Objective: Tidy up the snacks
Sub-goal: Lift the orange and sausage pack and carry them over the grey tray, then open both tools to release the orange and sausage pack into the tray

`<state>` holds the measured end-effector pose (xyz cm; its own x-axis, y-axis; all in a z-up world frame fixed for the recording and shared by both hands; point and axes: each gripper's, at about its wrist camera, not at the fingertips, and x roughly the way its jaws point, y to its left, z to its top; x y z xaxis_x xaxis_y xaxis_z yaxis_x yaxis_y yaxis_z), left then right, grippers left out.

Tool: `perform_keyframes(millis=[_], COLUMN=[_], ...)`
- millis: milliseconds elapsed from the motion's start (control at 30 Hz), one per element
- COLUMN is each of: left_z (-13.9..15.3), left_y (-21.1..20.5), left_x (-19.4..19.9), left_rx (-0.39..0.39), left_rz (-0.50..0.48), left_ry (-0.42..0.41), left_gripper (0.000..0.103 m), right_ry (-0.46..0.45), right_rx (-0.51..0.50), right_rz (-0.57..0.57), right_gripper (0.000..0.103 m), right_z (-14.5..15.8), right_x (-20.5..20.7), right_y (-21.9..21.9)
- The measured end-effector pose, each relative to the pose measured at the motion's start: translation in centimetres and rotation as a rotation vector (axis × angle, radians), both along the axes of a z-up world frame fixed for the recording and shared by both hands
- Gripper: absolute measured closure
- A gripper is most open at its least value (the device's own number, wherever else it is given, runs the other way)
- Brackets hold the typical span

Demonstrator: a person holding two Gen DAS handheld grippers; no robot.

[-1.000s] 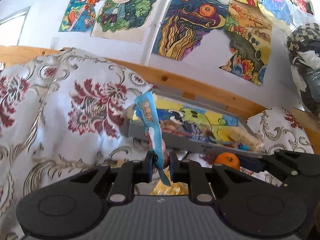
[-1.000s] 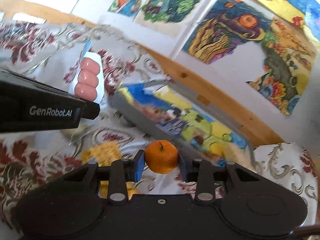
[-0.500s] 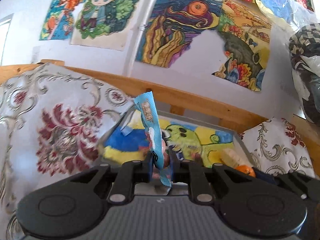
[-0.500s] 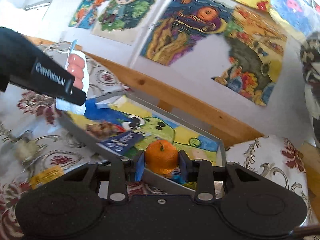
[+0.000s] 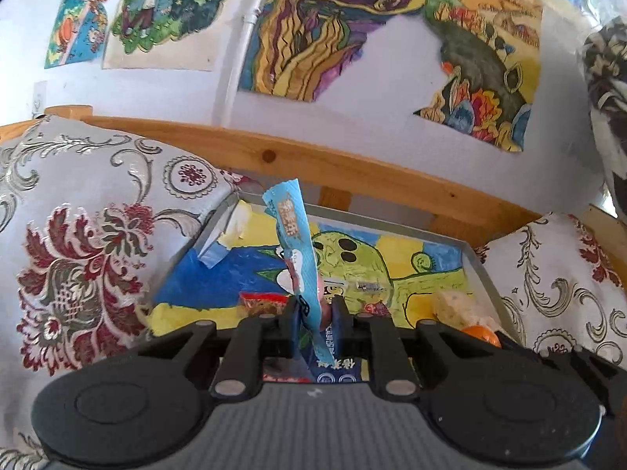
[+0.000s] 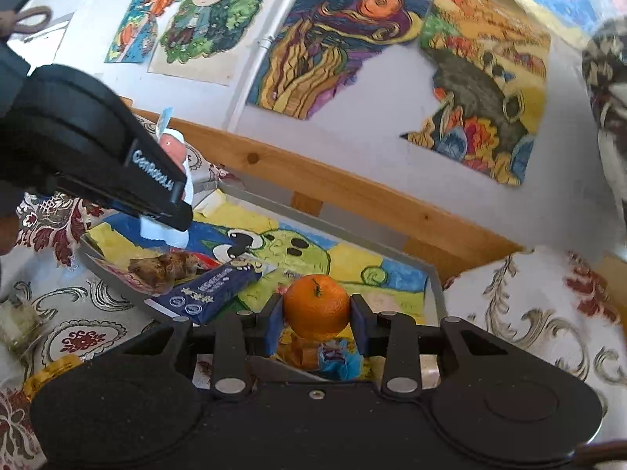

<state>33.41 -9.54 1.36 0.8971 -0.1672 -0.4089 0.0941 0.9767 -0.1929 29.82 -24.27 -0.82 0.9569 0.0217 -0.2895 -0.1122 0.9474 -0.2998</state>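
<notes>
Tray's [image 6: 437,293] near rim hidden behind right hand-held gripper [image 6: 316,323].

White letters on the side of the black left tool [image 6: 178,211], at about 9 o'clock in the right wrist view, read "GenRobot.AI". The dark blue packet [image 6: 211,290] in the tray had white signs and round marks, too small to read. The light blue wrapper [image 5: 294,243] had orange signs, too blurry to read.

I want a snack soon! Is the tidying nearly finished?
Not quite. A dark blue packet and other snacks already lie in the tray. The left gripper holds a light blue packet and the right gripper an orange above it. A yellow packet waits outside.
</notes>
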Motion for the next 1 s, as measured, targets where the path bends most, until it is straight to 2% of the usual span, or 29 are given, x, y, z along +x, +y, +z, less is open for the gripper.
perform_keyframes(millis=[333,667,1000], left_z=[-0.7,-1.0,-1.5], left_y=[-2.5,-3.1,-3.7], left_x=[1.8,2.7,3.3], left_rx=[0.047,0.056,0.077], left_rz=[-0.066,-0.072,-0.076], left_ry=[0.037,0.071,0.090], left_gripper=[0.086,0.086,0.083], right_ry=[0.052,0.070,0.064], right_rx=[0.072,0.133,0.149], right_rz=[-0.032,-0.056,-0.067], right_gripper=[0.065,0.064,0.062], right_z=[-0.9,-1.0,-1.2], right_x=[1.3,2.4,3.0], right_y=[-1.2,-2.1,-2.3])
